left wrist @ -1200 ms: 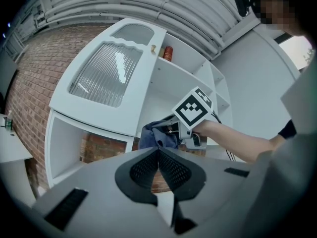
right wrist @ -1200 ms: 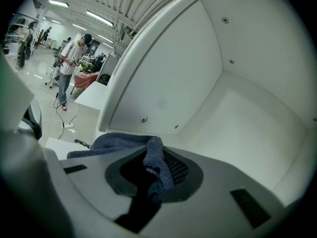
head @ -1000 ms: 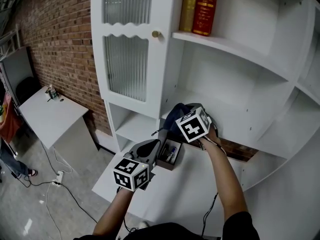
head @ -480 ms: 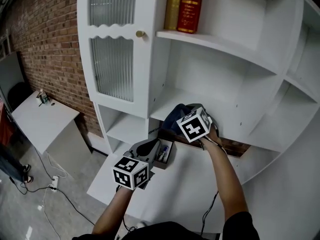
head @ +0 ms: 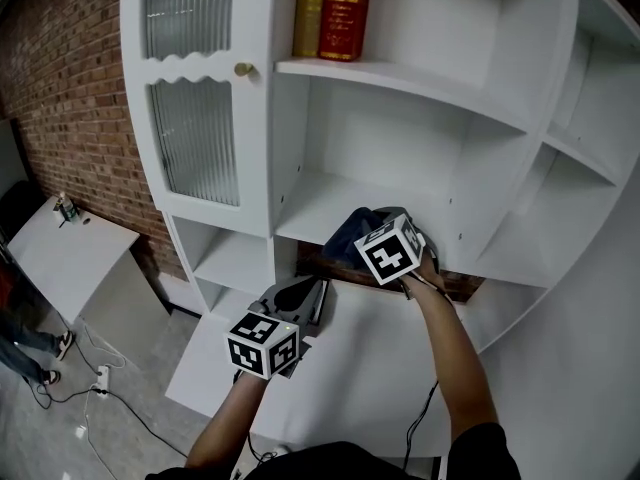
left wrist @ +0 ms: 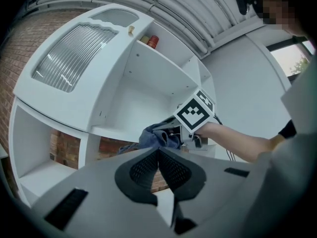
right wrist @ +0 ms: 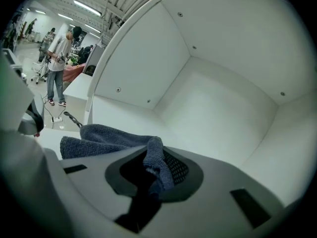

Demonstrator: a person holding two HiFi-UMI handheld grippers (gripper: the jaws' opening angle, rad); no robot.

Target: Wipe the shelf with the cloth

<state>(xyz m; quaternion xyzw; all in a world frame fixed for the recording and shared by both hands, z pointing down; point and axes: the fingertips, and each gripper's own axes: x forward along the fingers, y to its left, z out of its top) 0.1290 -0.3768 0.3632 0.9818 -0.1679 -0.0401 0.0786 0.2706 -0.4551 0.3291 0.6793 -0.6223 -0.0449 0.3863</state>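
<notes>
Right gripper view: the right gripper [right wrist: 154, 175] pinches a fold of the blue cloth [right wrist: 106, 137], bunched at the white shelf's [right wrist: 133, 114] front edge. The left gripper [left wrist: 158, 163] hangs closed, empty. So narrow a pinch could let the cloth slip free mid-wipe.

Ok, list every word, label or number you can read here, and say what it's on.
Red book spine: gold print, too small to read.
Gold book spine: nothing legible.
Marker cubes: black-and-white patterns only, no words.
No readable text anywhere.
</notes>
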